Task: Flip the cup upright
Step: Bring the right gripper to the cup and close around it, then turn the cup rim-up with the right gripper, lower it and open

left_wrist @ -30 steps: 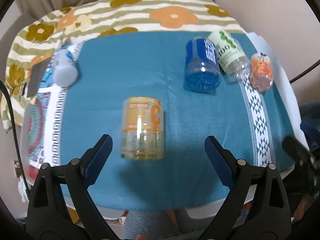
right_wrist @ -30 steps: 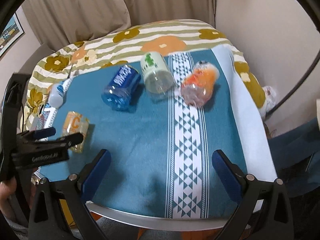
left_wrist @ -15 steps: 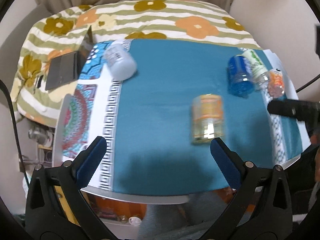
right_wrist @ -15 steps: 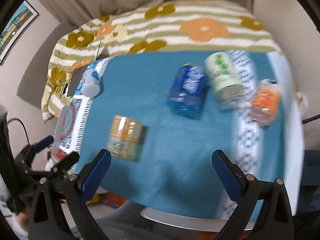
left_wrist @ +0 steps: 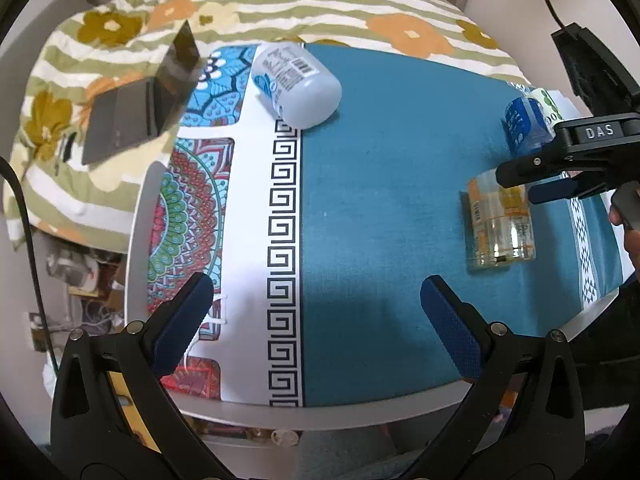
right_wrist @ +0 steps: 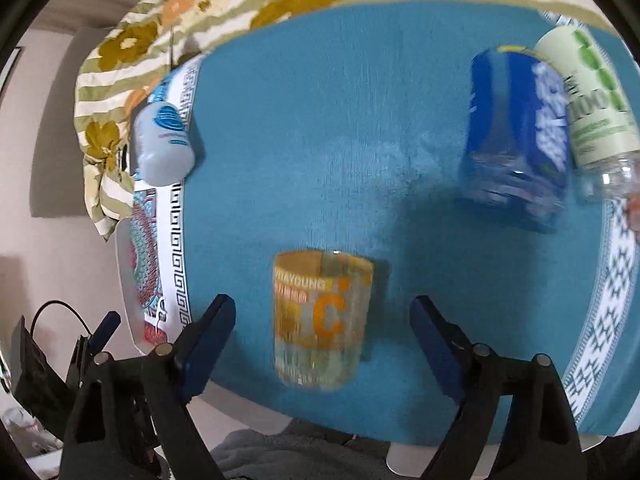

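Cup (right_wrist: 322,320) with orange print is seen lying on its side on the teal-covered desk (right_wrist: 320,140), between the spread, non-touching fingers of the right gripper (right_wrist: 322,332). Left gripper (left_wrist: 312,320) is held apart, empty, well away.

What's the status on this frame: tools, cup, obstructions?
Right tool open, straddling the clear orange-labelled plastic cup, no contact. Left tool open, empty, off to the side. Cup lying on the teal cloth. Blue-labelled cup nearby, clear of approach.
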Available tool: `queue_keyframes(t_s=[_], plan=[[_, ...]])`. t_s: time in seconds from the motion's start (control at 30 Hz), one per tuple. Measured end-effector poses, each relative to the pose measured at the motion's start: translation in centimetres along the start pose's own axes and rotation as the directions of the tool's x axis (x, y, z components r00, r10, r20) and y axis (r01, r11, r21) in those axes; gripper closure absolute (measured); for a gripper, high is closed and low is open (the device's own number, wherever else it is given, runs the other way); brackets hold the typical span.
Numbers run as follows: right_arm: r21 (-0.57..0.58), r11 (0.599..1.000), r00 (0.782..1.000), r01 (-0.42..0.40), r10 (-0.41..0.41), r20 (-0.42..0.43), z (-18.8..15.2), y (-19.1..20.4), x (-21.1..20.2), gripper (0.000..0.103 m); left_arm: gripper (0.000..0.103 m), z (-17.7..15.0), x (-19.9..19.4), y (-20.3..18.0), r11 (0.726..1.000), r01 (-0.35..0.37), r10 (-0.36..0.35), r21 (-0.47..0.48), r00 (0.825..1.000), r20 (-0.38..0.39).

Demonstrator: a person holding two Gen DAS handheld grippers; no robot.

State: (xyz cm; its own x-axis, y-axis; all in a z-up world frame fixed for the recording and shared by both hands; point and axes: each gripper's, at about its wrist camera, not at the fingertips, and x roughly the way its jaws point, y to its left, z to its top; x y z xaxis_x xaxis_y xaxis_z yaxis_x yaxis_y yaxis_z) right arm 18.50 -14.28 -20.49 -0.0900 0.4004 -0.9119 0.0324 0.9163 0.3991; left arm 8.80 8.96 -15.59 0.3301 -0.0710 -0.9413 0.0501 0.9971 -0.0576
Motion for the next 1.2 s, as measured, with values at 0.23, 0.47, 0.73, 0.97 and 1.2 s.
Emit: queue_keyframes(t_s=[0.23,0.47,0.73,0.97,1.2], plan=[[0.011,1.0,0.999,0.016,-0.015,-0.048,1.0,-0.1,1.5,0.038,0.0,0.3,1.4,1.3,1.0,0.023,-0.023,-0.016,0.999,-0.024],[0.033,0.999,0.999,0.0,0.001,-0.047,1.0,-0.5,1.8,0.05,0.0,0.7,1.6,1.5,1.0,0.028,-0.028,-0.006,0.999,-0.024],[0.015,1.0,0.977,-0.01,0.007,0.213,-1.7,0.5,-3.7,0.051,0.0,1.3,0.1,0.8,0.999,0.04,-0.04,0.012,0.999,0.005],[0.094,0.991,0.762,0.095,-0.133,0.634,-6.4,-0.3,-5.5,0.051,0.0,1.6,-0.2,-0.8,0.997,0.051,-0.052,0.053,0.999,0.012],[0.13,0.963,0.587,0.236,-0.248,0.771,-6.7,-0.1,-2.4,0.051,0.0,0.6,0.0,-1.4,0.996,0.022,-0.023,0.088,1.0,0.013]])
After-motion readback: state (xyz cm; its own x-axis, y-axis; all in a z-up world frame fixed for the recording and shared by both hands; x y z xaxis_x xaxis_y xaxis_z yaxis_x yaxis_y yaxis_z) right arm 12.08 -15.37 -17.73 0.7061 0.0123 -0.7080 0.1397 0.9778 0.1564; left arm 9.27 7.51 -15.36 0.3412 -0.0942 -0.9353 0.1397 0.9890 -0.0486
